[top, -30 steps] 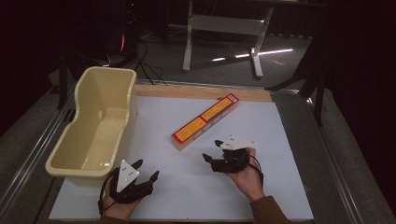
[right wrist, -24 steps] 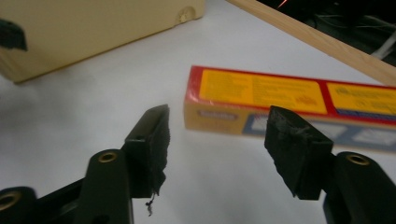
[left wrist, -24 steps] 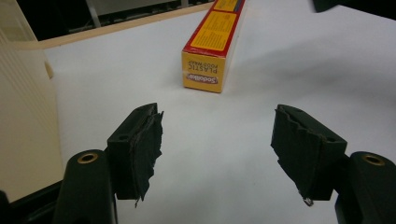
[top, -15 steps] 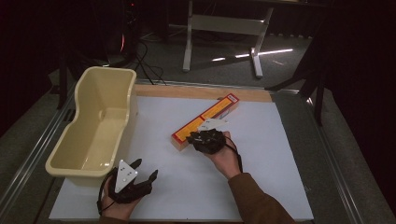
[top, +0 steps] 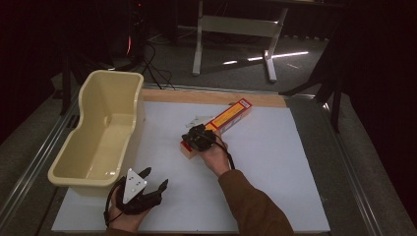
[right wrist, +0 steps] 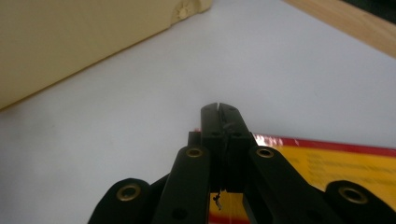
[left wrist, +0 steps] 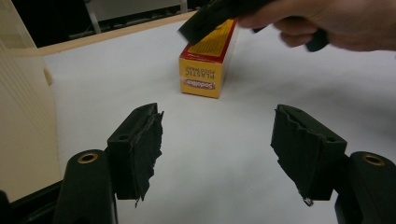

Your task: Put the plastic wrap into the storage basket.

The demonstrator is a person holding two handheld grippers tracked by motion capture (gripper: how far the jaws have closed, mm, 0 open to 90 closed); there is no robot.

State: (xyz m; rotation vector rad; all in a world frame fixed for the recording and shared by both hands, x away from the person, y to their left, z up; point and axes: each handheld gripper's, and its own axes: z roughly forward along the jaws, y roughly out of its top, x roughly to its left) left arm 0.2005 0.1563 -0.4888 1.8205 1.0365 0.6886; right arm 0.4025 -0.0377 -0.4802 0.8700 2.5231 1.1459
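Right gripper (top: 198, 136) moved over yellow box (top: 231, 116), jaws just closed, pinching nothing; left gripper (top: 153, 179) unmoved, spread wide.

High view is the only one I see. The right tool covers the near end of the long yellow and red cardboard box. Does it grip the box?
Observer: No. The right tool has just closed its jaws pad against pad, empty, over the box top.
Operator: What is printed on that near end?
Observer: Upside-down words, apparently plastic food wrap.
Operator: And the left tool?
Observer: The left tool has its jaws wide open, empty, aimed at that end.
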